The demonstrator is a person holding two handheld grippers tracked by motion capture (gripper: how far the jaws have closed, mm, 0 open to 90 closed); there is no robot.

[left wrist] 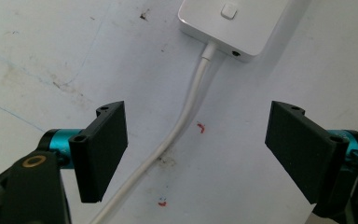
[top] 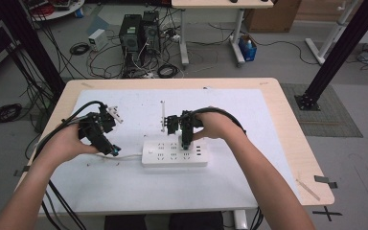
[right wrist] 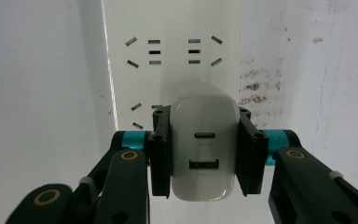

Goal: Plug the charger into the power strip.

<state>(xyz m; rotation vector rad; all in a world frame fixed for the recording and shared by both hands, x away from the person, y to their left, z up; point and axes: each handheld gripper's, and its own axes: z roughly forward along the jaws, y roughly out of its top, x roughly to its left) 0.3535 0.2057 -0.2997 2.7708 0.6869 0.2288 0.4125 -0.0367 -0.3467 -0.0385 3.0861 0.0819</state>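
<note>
A white power strip (top: pixel 174 152) lies across the middle of the white mat. My right gripper (right wrist: pixel 205 156) is shut on a white USB charger (right wrist: pixel 204 144), held right over the strip's sockets (right wrist: pixel 172 51); whether its prongs are in a socket is hidden. In the high view that right gripper (top: pixel 186 143) points down onto the strip. My left gripper (left wrist: pixel 196 154) is open, its jaws standing wide on either side of the strip's white cable (left wrist: pixel 186 114), low over the mat. The strip's switch end (left wrist: pixel 228 18) lies just ahead. In the high view the left gripper (top: pixel 111 149) sits left of the strip.
The white mat (top: pixel 249 120) covers most of a wooden table (top: pixel 287 124). A thin white strip (top: pixel 163 112) lies behind the power strip. Computer towers (top: pixel 139 31) and tangled cables sit on the floor beyond the table. Tape pieces (top: pixel 326 181) lie at the right edge.
</note>
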